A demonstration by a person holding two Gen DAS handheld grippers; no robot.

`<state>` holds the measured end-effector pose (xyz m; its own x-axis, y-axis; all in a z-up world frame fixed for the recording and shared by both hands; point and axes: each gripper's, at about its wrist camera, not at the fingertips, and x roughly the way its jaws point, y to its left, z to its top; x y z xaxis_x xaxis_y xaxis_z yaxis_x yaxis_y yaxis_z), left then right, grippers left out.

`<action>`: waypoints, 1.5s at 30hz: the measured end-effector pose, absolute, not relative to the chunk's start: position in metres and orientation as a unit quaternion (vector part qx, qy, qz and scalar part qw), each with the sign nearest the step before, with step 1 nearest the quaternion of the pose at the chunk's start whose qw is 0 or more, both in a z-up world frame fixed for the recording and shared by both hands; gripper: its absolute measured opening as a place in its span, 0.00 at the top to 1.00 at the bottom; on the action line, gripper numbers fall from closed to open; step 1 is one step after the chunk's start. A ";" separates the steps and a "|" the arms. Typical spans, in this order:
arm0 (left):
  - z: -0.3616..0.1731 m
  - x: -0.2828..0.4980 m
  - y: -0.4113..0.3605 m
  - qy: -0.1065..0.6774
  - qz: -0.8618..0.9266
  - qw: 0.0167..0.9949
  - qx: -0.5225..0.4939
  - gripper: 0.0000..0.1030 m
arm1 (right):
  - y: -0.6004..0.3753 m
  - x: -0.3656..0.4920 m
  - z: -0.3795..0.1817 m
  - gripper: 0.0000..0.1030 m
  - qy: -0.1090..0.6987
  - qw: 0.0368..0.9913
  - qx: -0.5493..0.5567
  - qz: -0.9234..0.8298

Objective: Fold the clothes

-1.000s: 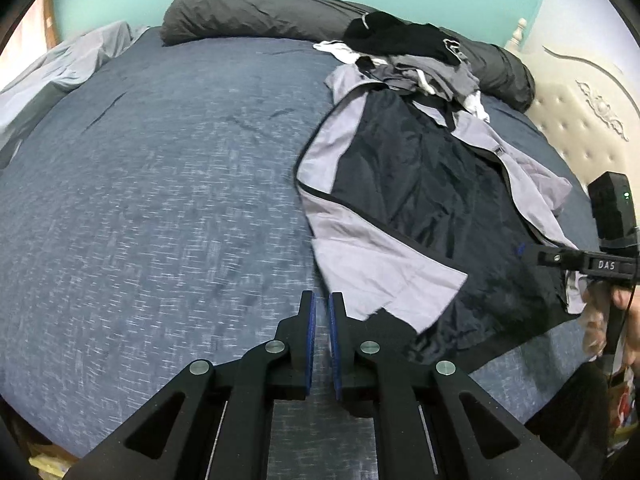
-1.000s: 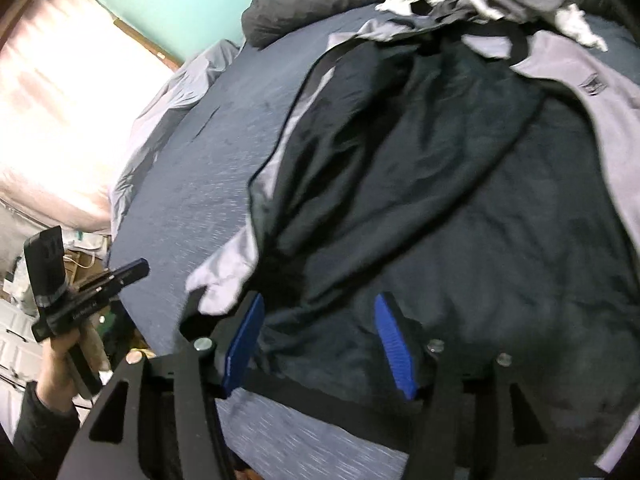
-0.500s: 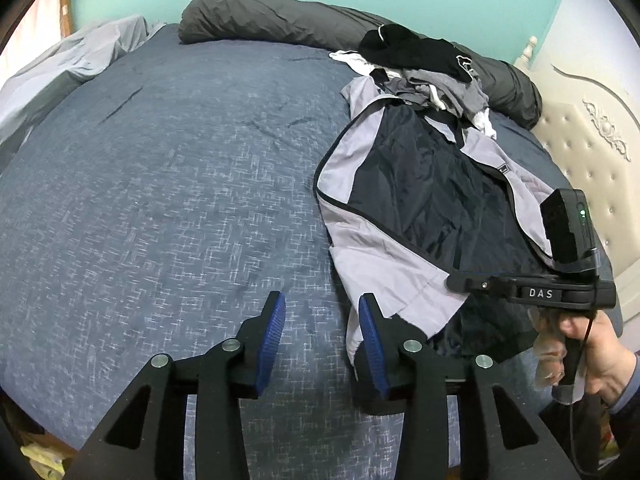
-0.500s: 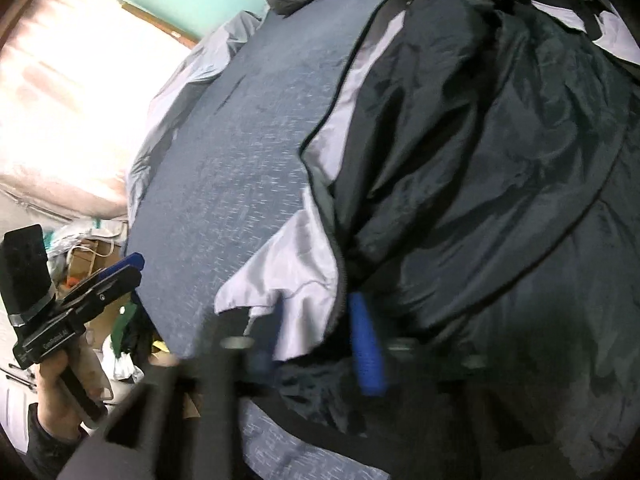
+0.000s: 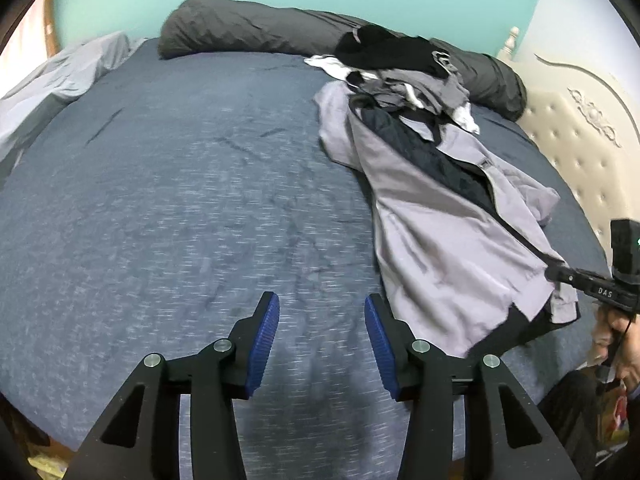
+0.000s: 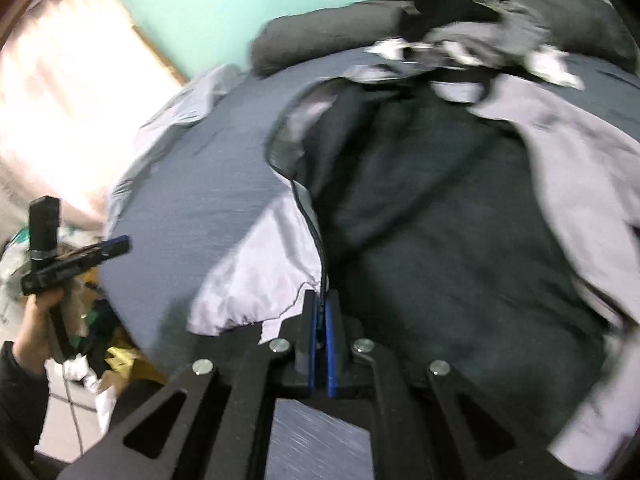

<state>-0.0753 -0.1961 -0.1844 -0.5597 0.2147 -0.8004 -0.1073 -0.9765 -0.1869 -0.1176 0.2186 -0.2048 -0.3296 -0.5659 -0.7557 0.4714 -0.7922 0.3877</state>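
A grey jacket [image 5: 440,232] with a dark lining lies on the right half of the blue bed [image 5: 180,200]. Its near front panel is drawn across the lining, grey side up. My right gripper [image 6: 320,304] is shut on the jacket's [image 6: 420,240] black zipper edge near the hem. It also shows at the right edge of the left wrist view as the right gripper [image 5: 560,272], gripping that edge. My left gripper [image 5: 321,308] hovers over bare sheet left of the jacket, its jaws opening with nothing between them. The left gripper [image 6: 116,244] shows off the bed's left edge.
A heap of black, grey and white clothes [image 5: 400,68] lies at the jacket's far end against a rolled dark duvet [image 5: 248,28]. A padded cream headboard [image 5: 572,136] bounds the right. A pale grey sheet [image 5: 60,76] is bunched at far left. Clutter lies on the floor [image 6: 100,364].
My left gripper went from shut to open and drew away from the jacket's hem. My right gripper shut on the zipper edge and pulled the front panel across the dark lining.
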 end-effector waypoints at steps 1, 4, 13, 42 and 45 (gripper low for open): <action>-0.185 -0.076 -0.189 -0.057 0.880 0.097 -0.461 0.53 | 0.233 -0.116 -0.208 0.97 -0.047 0.302 0.490 -0.817; -0.188 -0.080 -0.165 -0.050 0.875 0.116 -0.468 0.53 | 0.267 -0.110 -0.219 0.97 -0.026 0.264 0.507 -0.820; -0.207 -0.080 -0.117 -0.026 0.851 0.153 -0.502 0.53 | 0.286 -0.104 -0.265 0.97 0.019 0.226 0.579 -0.783; -0.288 -0.105 -0.081 -0.064 0.794 0.192 -0.574 0.53 | 0.255 -0.195 -0.279 0.43 -0.054 0.243 0.568 -0.785; -0.292 -0.111 -0.082 -0.070 0.792 0.191 -0.576 0.53 | 0.248 -0.207 -0.293 0.43 -0.053 0.240 0.575 -0.780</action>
